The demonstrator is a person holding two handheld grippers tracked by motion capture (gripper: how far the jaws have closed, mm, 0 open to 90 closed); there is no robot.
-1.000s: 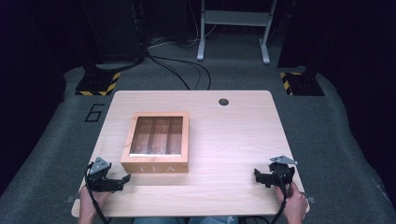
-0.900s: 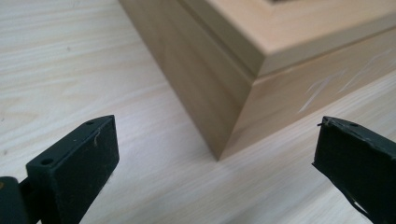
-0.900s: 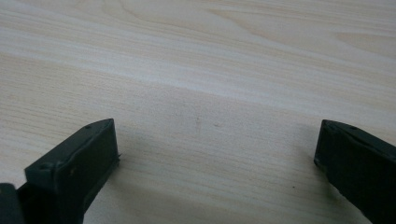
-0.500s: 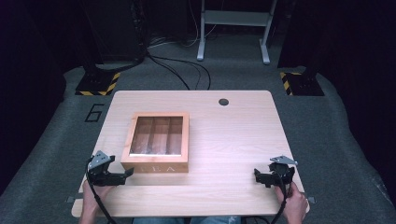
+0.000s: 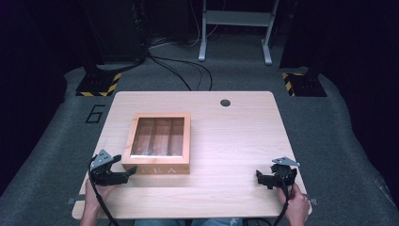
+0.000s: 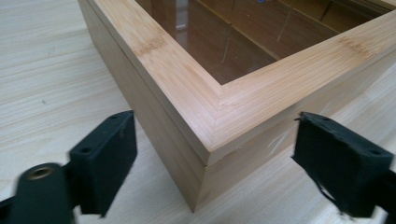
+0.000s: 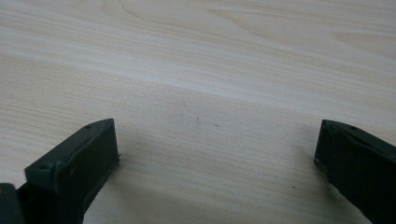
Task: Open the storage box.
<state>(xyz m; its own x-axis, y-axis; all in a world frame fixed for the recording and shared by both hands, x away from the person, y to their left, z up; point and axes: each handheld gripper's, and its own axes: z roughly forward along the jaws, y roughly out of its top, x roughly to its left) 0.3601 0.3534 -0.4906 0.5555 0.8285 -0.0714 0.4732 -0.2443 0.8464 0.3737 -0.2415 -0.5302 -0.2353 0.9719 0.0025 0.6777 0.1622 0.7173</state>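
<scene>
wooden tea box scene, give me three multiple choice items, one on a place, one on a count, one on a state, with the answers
1. Which corner of the wooden box is the left gripper at?
A. the near left corner
B. the far right corner
C. the far left corner

2. How many compartments show through the box's glass lid?
A. one
B. three
C. six

3. How is the right gripper?
A. shut on the box
C. open over the bare table
B. shut on a cup

Answers:
1. A, the left gripper view shows the box corner between its jaws, which have just been closing but do not press on it yet.
2. B, two dividers split the inside into three strips.
3. C, the right gripper view shows its jaws wide apart with nothing but wood grain between them.
</scene>
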